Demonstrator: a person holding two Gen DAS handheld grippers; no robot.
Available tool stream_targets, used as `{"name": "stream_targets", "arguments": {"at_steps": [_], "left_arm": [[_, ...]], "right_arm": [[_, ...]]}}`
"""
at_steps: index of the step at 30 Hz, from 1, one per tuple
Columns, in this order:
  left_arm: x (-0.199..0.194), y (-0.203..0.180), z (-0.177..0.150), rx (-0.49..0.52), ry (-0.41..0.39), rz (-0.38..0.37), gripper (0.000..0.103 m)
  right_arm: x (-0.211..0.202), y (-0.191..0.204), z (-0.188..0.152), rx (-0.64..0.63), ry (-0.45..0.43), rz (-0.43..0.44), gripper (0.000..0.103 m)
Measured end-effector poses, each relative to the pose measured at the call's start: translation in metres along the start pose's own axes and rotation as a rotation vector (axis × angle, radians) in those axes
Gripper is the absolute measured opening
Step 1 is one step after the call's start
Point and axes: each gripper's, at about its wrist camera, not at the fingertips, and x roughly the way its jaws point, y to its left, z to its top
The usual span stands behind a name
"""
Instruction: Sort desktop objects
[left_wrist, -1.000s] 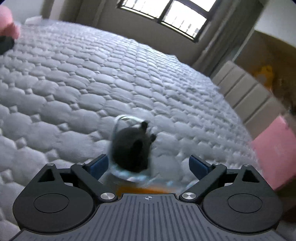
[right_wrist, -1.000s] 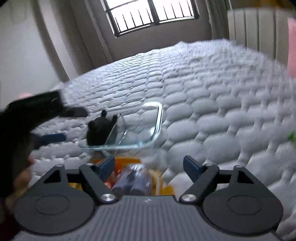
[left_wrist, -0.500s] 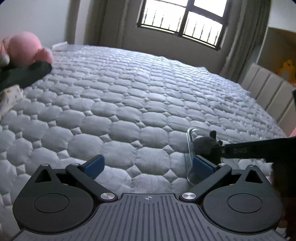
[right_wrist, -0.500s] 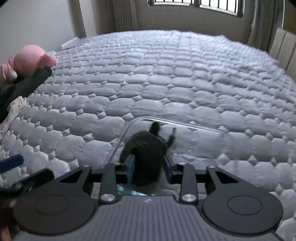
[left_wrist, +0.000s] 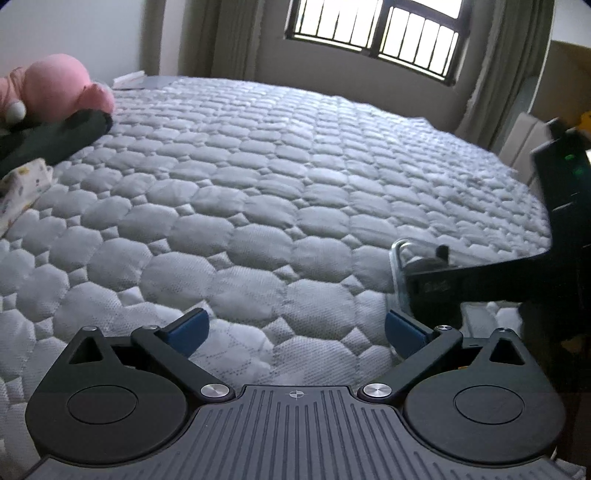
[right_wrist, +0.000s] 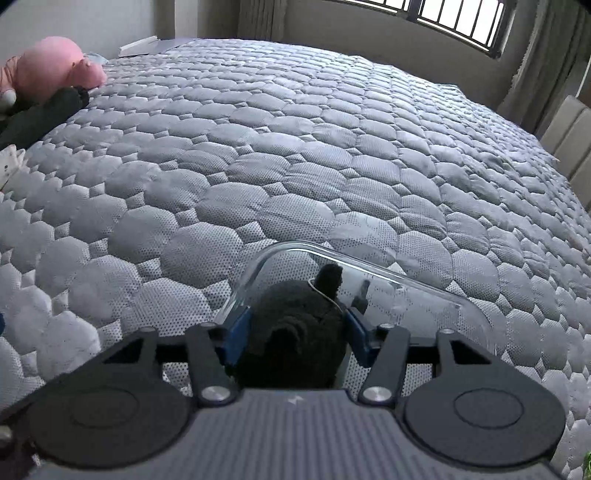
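Note:
A small dark plush toy (right_wrist: 295, 332) sits inside a clear glass dish (right_wrist: 417, 284) on the quilted grey mattress (right_wrist: 258, 166). My right gripper (right_wrist: 295, 328) reaches into the dish with the toy between its blue pads (right_wrist: 236, 332). Its jaws are opening, and the pads still lie against the toy's sides. In the left wrist view the dish (left_wrist: 397, 266) and the toy (left_wrist: 430, 264) show at the right, partly hidden by the right gripper's black body (left_wrist: 480, 280). My left gripper (left_wrist: 295, 328) stands wide open over bare mattress to the left of the dish, holding nothing.
A pink plush animal (left_wrist: 55, 85), a dark cloth roll (left_wrist: 55, 140) and a patterned white cloth (left_wrist: 22, 184) lie at the mattress's far left. A padded headboard (right_wrist: 569, 136) runs along the right edge. A window and curtains stand behind the bed.
My left gripper swung left, away from the dish and toy. My right gripper came over the dish, closed around the dark toy, and its jaws now stand a little wider.

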Motion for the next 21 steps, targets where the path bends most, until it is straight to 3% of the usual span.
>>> {"name": "stream_targets", "arguments": {"at_steps": [3, 8, 11, 14, 16, 17, 19, 21], "left_arm": [[0.004, 0.008, 0.0, -0.033, 0.011, 0.01, 0.103], [0.01, 0.021, 0.0, -0.103, 0.034, 0.01, 0.103], [0.01, 0.022, 0.0, -0.112, 0.034, 0.008, 0.103], [0.011, 0.021, 0.0, -0.11, 0.038, 0.013, 0.103], [0.013, 0.02, 0.0, -0.107, 0.043, 0.019, 0.103], [0.013, 0.02, 0.0, -0.106, 0.045, 0.022, 0.103], [0.014, 0.019, 0.001, -0.112, 0.046, 0.017, 0.103], [0.015, 0.017, 0.001, -0.105, 0.049, 0.011, 0.103]], "right_arm": [[-0.006, -0.015, 0.001, 0.081, -0.017, 0.055, 0.047], [-0.014, -0.065, -0.005, 0.339, -0.101, 0.247, 0.046], [-0.003, -0.086, -0.016, 0.463, -0.106, 0.333, 0.046], [0.002, -0.094, -0.023, 0.459, -0.092, 0.385, 0.054], [-0.008, -0.1, -0.021, 0.472, -0.108, 0.415, 0.052], [-0.017, -0.103, -0.019, 0.489, -0.131, 0.418, 0.049], [-0.035, -0.101, -0.013, 0.486, -0.158, 0.396, 0.022], [-0.041, -0.086, -0.008, 0.423, -0.132, 0.364, 0.008]]}}
